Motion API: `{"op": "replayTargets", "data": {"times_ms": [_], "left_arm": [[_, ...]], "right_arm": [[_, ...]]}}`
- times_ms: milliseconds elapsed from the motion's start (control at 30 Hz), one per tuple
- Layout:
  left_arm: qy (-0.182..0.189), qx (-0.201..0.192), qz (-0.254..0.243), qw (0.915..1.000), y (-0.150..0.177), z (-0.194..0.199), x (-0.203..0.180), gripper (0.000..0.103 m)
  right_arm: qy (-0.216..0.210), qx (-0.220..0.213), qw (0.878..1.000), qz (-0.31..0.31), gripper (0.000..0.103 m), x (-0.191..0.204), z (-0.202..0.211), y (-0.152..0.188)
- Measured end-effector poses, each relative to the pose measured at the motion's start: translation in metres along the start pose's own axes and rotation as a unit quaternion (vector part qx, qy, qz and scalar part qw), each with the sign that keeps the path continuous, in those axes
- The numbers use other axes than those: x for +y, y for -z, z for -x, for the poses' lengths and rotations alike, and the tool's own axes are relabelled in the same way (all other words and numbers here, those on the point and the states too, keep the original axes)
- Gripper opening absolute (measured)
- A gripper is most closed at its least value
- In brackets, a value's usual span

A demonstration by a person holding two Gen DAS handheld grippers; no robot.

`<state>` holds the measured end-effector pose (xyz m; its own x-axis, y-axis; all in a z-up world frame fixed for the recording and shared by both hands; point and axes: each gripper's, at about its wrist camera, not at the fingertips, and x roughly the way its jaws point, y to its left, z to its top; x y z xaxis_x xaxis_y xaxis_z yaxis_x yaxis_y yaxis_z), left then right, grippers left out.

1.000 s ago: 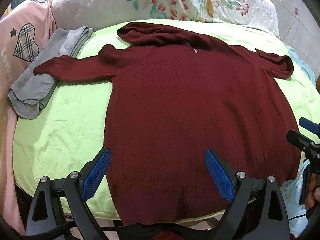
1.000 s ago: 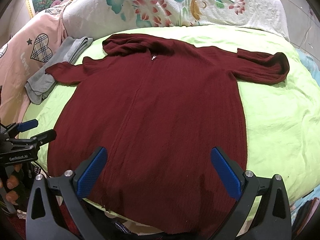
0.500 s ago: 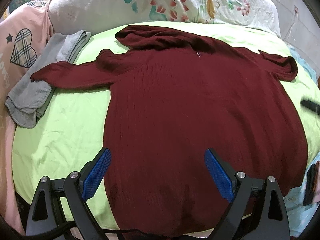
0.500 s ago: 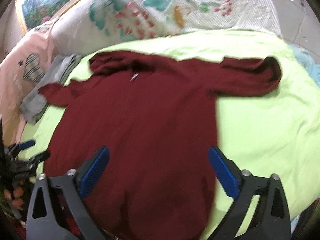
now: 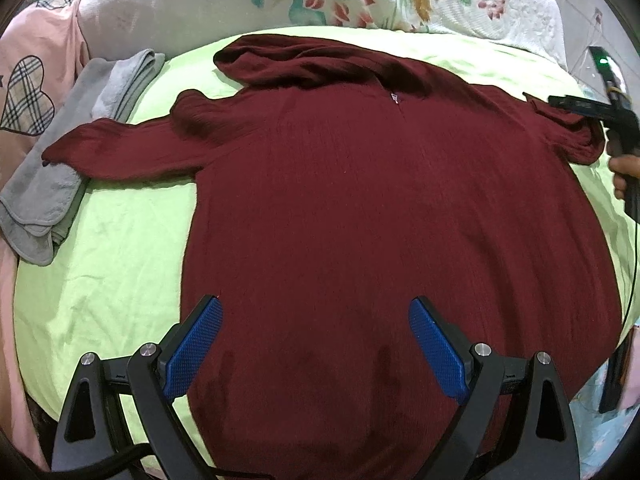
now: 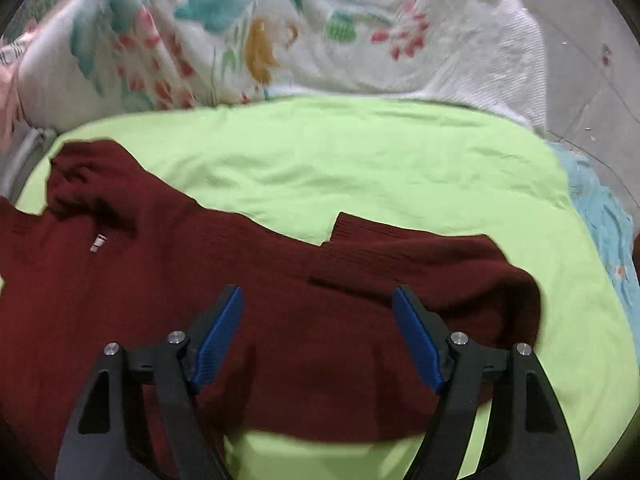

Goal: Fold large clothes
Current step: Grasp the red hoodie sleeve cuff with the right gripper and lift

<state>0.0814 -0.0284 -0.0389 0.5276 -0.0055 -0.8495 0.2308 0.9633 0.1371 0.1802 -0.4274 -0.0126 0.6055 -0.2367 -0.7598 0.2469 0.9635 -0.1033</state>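
Maroon sweater [image 5: 384, 216] is spread flat on the lime-green sheet [image 5: 120, 264], hood toward 12 o'clock. Left gripper [image 5: 316, 340] hovers over the hem, jaws wide apart — nothing between them. Right gripper [image 6: 316, 328] sits over the folded sleeve [image 6: 420, 264] at 3 o'clock, jaws closing but not gripping yet.

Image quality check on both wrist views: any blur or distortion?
Left wrist view: sharp, with strong fisheye bulge and dark corner vignette; maroon sweater knit texture is crisp. Right wrist view: motion-smeared, floral quilt and sweater sleeve soft, while the right gripper fingers stay fairly sharp.
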Motion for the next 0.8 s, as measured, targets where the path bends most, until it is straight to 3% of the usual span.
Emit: {"op": "replayTargets", "data": {"times_ms": [100, 167, 267, 300, 333, 433, 533, 633, 800], "left_arm": [[-0.003, 0.009, -0.003, 1.0, -0.005, -0.01, -0.002, 0.095], [-0.005, 0.012, -0.006, 0.9999, -0.006, -0.015, -0.002, 0.095], [-0.007, 0.014, -0.007, 0.9999, -0.007, -0.02, 0.0, 0.095], [-0.006, 0.017, -0.006, 0.9998, -0.007, -0.021, 0.001, 0.095], [-0.006, 0.018, -0.005, 0.9998, -0.006, -0.022, 0.001, 0.095], [0.002, 0.018, 0.001, 0.9998, -0.006, -0.025, 0.002, 0.095], [0.016, 0.01, 0.008, 0.9998, -0.007, -0.024, 0.005, 0.095], [0.038, -0.005, 0.025, 0.999, -0.011, -0.021, 0.01, 0.095], [0.047, -0.036, 0.058, 0.9966, -0.021, -0.014, 0.027, 0.095]], "right_arm": [[0.028, 0.031, 0.999, 0.028, 0.077, -0.001, -0.033, -0.002], [0.04, 0.044, 0.998, 0.036, 0.07, -0.004, -0.046, -0.001], [0.046, 0.051, 0.998, 0.008, 0.041, -0.023, -0.056, -0.005], [0.045, 0.047, 0.998, -0.01, 0.02, -0.03, -0.054, -0.007], [0.04, 0.046, 0.998, -0.025, 0.006, -0.035, -0.051, -0.008], [-0.012, 0.025, 0.996, -0.09, 0.006, -0.046, -0.031, -0.01], [-0.073, 0.015, 0.989, -0.124, 0.006, -0.026, -0.008, -0.011], [-0.155, 0.011, 0.977, -0.147, 0.006, 0.013, 0.01, -0.014], [-0.302, 0.015, 0.94, -0.155, 0.006, 0.12, 0.021, -0.017]]}}
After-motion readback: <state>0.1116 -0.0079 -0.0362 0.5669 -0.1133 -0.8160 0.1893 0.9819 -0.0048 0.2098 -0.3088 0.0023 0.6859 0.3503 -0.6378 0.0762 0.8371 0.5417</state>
